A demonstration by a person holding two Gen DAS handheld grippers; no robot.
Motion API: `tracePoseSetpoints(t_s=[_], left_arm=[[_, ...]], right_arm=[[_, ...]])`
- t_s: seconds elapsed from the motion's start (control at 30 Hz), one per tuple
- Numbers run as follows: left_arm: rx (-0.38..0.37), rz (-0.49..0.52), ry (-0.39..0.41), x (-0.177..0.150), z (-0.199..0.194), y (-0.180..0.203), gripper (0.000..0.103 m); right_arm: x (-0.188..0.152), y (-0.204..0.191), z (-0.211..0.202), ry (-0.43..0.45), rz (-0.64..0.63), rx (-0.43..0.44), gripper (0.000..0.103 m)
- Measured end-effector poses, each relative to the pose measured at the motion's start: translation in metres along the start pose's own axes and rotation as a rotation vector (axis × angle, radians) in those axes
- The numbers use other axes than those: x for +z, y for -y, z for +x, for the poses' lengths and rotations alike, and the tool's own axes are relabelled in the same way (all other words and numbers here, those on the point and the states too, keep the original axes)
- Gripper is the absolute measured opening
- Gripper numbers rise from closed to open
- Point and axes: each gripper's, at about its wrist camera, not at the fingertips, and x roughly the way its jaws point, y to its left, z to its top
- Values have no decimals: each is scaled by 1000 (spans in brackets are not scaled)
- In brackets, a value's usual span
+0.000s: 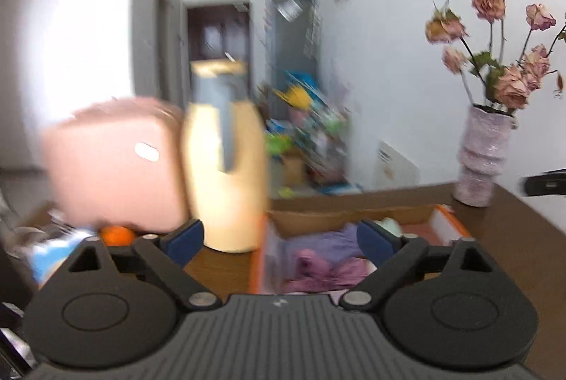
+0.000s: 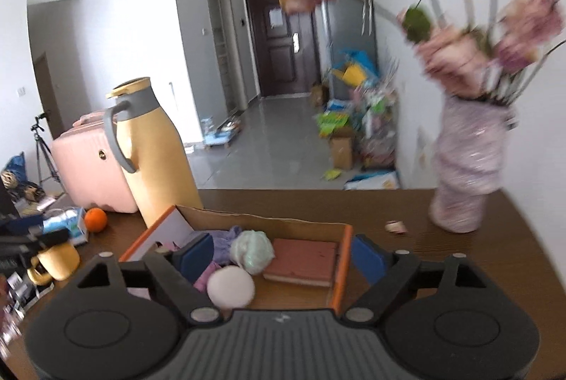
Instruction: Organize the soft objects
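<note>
The right gripper [image 2: 281, 254], fingers [image 2: 368, 258] spread, hovers over the cardboard box [image 2: 341, 259] holding soft items.

Open box [image 2: 339, 259] top (jug [image 2: 155, 150] behind)

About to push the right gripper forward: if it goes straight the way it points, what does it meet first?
Probably the pale pink ball in the cardboard box, lying between the open right gripper fingers, ahead of the mint bundle. Depth is uncertain.

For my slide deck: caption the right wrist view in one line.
Open right hand-held gripper poised over a cardboard box holding a pink ball, pale green cloth and notebook.
</note>
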Motion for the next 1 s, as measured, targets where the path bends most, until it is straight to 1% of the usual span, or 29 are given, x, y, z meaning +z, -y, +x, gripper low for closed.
tracePoseSetpoints(t_s=[0.07,0.13,0.17,0.23,0.27,0.33,0.4,0.47,0.57,0.63,0.7,0.8,0.87,0.9,1.0], left_arm=[[85,29,59,-11,-25,-2,97],[143,41,107,-27,-49,-5,97],[148,32,122,-33,-59,-6,97],[134,3,141,-52,-82,-9,99],[132,-10,154,-66,-94,-10,99],[169,-18,163,-92,-111,-7,100],[176,-19,160,-116,-126,-3,99],[154,-15,146,-142,-143,1,100],[95,-10,115,-179,-165,7,99],[64,-16,76,-198,-172,11,100],[14,-2,36,-209,-175,14,100],[-17,44,26,-213,-174,23,100],[-36,44,28,-210,-170,28,100],[-46,41,27,-209,-168,29,100],[-68,43,14,-209,-158,36,99]], right_arm=[[-15,-6,-24,47,-21,-38,85],[-36,-16,-49,108,-42,-86,85],[-48,-21,-60,139,-52,-100,85],[-75,-33,-83,189,-65,-113,85],[-92,-40,-94,216,-76,-106,89],[-125,-53,-111,241,-106,-101,93],[-157,-64,-124,238,-107,-105,93],[-190,-75,-138,220,-81,-90,93],[-234,-92,-157,206,-58,-86,93],[-257,-101,-166,186,-49,-98,93],[-276,-106,-172,165,-10,-110,93],[-287,-109,-172,124,4,-100,93],[-286,-107,-170,124,10,-125,93],[-284,-105,-167,126,18,-128,93],[-278,-93,-151,96,50,-120,91]])
